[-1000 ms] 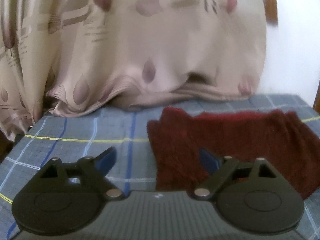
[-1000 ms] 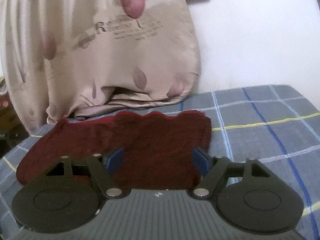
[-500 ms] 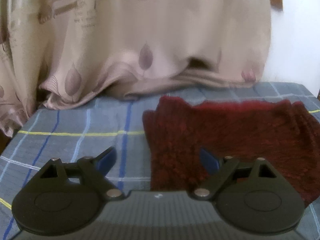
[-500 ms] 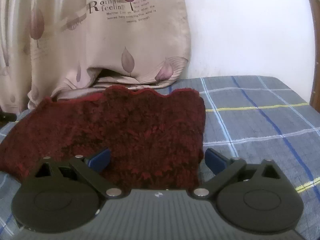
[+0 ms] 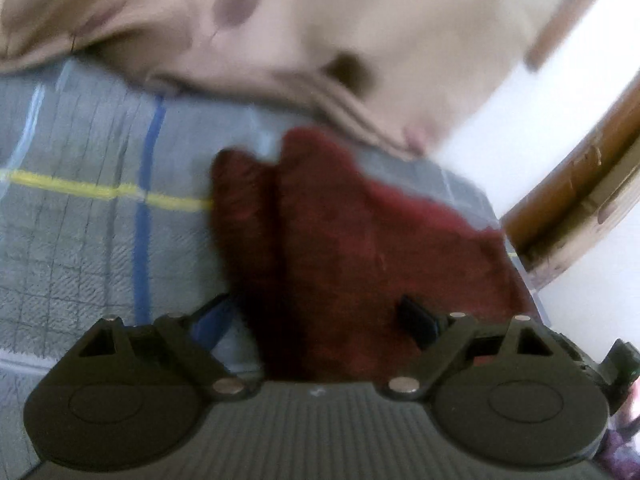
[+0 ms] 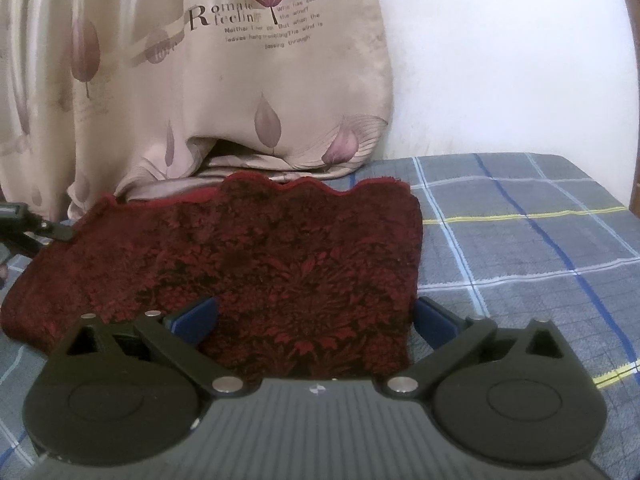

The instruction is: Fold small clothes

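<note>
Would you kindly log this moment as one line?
dark red fuzzy cloth: flat on checked grey bedspread | left gripper: open | right gripper: opening, cloth edge between fingers

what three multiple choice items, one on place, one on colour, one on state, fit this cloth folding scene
1. Where does the dark red cloth lie?
A. on the checked bedcover
B. on a wooden floor
C. over a chair back

2. What colour are the pads on the right gripper fingers?
A. green
B. blue
C. white

3. How do the right gripper's fingers stand?
A. shut on the curtain
B. pinching the cloth
C. apart, not pressing the cloth

Key: 1 A, the cloth lies flat on the grey plaid cover; 2 B, both pads show blue; 3 C, the jaws are opening, one finger on each side of the cloth's near corner.
</note>
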### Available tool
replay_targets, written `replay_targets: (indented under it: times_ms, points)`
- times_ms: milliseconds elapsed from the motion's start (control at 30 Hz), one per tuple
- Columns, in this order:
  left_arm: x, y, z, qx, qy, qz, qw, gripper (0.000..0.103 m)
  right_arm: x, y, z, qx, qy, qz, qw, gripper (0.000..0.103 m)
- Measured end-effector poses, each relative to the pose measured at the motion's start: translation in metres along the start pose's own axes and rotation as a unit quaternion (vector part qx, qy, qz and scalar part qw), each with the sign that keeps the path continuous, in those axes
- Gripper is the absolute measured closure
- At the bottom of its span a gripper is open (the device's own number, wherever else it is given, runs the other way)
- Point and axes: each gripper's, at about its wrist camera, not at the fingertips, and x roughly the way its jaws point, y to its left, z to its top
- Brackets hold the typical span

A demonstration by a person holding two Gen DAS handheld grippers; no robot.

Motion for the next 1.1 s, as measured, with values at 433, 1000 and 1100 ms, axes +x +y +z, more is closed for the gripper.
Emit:
replay_targets:
  times_ms: [433,1000,1100]
  points:
    - [0.034,0.000,0.012,0.027,0.001,-0.069,0.9973,0.057,-0.003,0.001,0.000,-0.005,-0.007,0.002,1.000,0.000]
    - [-0.007,-0.078,0.017,0.035,-0.046,0.024,0.9980,0.077,0.088,0.076,0.083,0.114,0.101,0.220,0.963,0.091]
    - [-0.008,-0.092,0.018,0.026,-0.040,0.024,0.9986,0.078,0.131,0.080,0.087,0.147,0.139,0.211,0.956,0.091]
